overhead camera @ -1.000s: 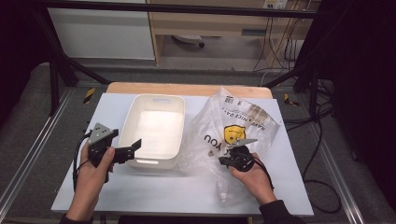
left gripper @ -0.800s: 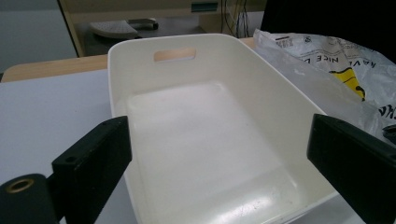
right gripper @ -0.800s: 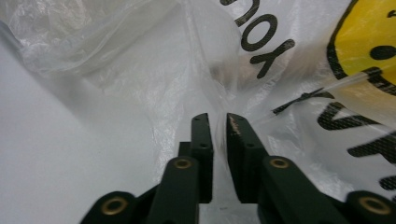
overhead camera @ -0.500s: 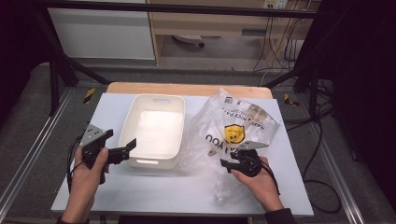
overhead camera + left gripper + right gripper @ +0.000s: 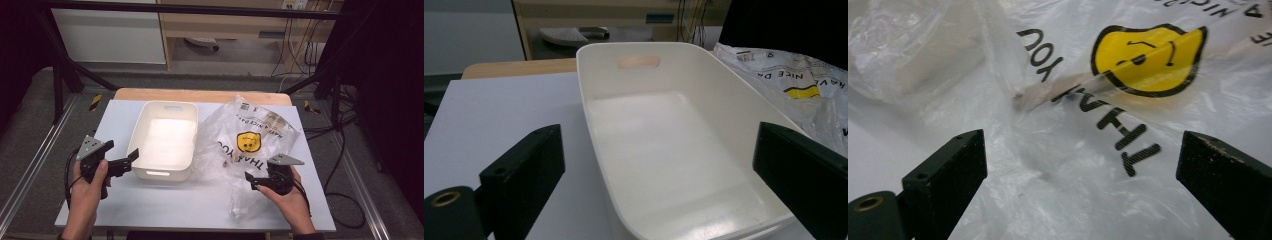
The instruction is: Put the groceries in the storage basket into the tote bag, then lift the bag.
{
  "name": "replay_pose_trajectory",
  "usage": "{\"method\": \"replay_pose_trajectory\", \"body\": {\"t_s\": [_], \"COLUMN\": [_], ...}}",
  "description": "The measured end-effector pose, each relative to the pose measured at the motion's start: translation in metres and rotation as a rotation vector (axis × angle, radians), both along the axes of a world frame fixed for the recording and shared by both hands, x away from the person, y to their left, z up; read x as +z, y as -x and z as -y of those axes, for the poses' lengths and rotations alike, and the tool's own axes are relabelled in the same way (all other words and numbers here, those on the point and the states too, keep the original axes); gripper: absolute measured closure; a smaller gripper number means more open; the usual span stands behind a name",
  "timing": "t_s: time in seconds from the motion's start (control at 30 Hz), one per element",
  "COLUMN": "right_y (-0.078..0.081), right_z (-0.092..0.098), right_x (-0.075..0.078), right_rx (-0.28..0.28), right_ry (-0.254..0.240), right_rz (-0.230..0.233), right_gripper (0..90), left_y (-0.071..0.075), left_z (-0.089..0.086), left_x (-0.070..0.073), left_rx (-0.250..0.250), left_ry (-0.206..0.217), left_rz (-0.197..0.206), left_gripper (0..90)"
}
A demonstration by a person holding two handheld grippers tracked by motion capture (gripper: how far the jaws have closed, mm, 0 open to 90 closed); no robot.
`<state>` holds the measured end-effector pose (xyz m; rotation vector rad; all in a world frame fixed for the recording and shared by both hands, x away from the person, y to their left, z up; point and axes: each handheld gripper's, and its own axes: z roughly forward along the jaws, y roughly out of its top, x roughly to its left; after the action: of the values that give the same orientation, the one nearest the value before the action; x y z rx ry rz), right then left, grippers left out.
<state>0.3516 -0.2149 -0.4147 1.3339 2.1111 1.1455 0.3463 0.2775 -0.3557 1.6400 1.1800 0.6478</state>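
Counting 1 white bin [image 5: 165, 142], 1 plastic bag [image 5: 250, 140]; L tongs [image 5: 131, 159] wide open, empty; R tongs [image 5: 251, 181] just opened, empty.

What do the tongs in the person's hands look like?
Each hand carries black tongs: the left tongs and the right tongs. Both end in two flat, blocky black jaws, and the jaw at the left of each gripper view has a small round hole. A grey three-cornered plate sits on top of each, and a thin black cable trails behind. No sleeves show on the forearms.
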Motion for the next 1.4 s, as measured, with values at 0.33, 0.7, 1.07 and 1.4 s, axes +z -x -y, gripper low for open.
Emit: {"method": "replay_pose_trajectory", "body": {"t_s": [0.33, 0.7, 1.07, 1.4], "right_y": [0.006, 0.012, 0.016, 0.016], "right_z": [0.026, 0.046, 0.048, 0.042], "right_x": [-0.007, -0.022, -0.037, -0.038], "right_rx": [-0.058, -0.12, -0.13, -0.124], "right_ry": [0.015, 0.057, 0.108, 0.13], "right_rz": [-0.045, -0.145, -0.224, -0.215], "right_gripper": [5.9, 6.3, 4.2, 3.2], "left_y": [0.004, 0.008, 0.013, 0.015], "left_z": [-0.006, -0.011, -0.015, -0.016], "left_x": [-0.007, -0.012, -0.016, -0.018], "left_rx": [0.008, 0.02, 0.027, 0.034], "left_ry": [0.004, 0.002, -0.002, 0.003], "left_rz": [-0.002, -0.006, -0.008, 0.004], "left_gripper": [6.3, 6.5, 6.6, 6.8]}}
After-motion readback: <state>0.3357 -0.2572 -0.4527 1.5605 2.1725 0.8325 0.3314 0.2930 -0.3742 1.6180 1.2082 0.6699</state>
